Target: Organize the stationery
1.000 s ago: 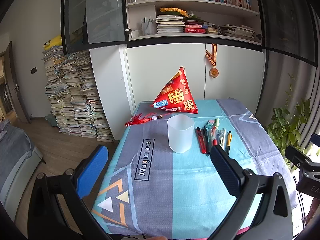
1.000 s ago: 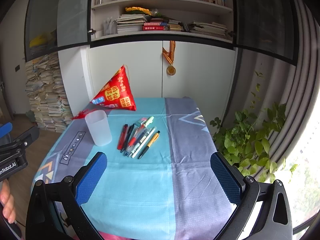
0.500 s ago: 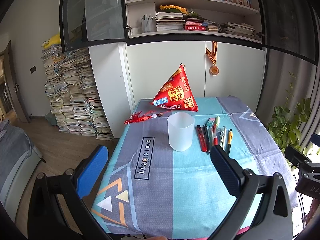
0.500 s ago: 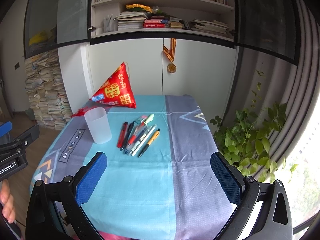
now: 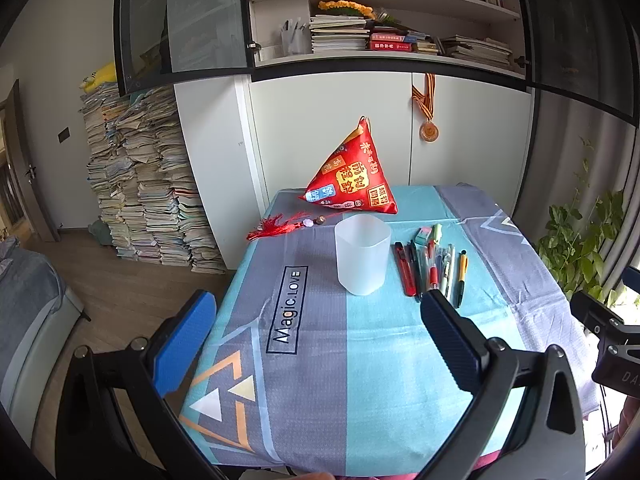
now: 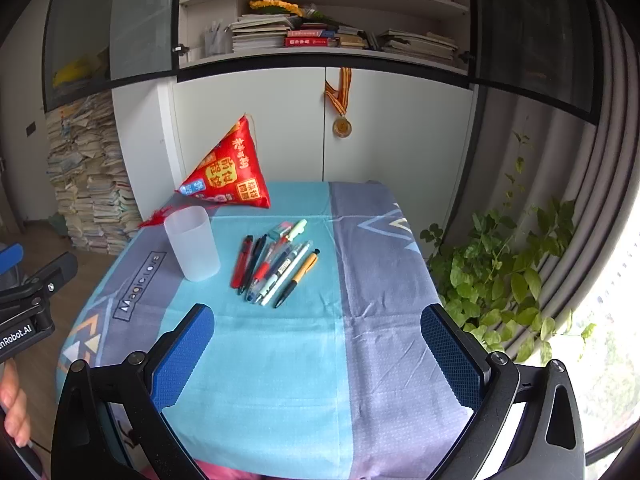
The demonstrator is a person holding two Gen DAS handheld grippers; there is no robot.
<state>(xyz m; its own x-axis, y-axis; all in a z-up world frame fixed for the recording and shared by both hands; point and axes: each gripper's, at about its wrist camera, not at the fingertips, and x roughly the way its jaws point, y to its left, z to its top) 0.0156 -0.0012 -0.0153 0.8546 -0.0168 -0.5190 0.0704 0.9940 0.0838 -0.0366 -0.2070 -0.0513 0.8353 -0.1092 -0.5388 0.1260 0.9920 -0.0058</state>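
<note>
A frosted white plastic cup [image 5: 362, 254] stands upright and empty on the table; it also shows in the right wrist view [image 6: 192, 243]. Right of it lies a row of several pens [image 5: 430, 268], seen in the right wrist view too [image 6: 276, 264], with a small eraser [image 6: 280, 232] at their far end. My left gripper [image 5: 316, 344] is open and empty, held above the table's near left part. My right gripper [image 6: 318, 354] is open and empty, above the near middle of the table, short of the pens.
A red pyramid-shaped pouch [image 5: 352, 178] with a red tassel [image 5: 276, 225] sits at the table's back. The cloth-covered table [image 6: 380, 280] stands against white cabinets. Stacked books [image 5: 140, 184] are on the floor at left, a leafy plant [image 6: 500, 264] at right.
Both cameras have tilted slightly, so the table sits a little lower in view. The cup and pens have not moved. Both grippers stay open.
</note>
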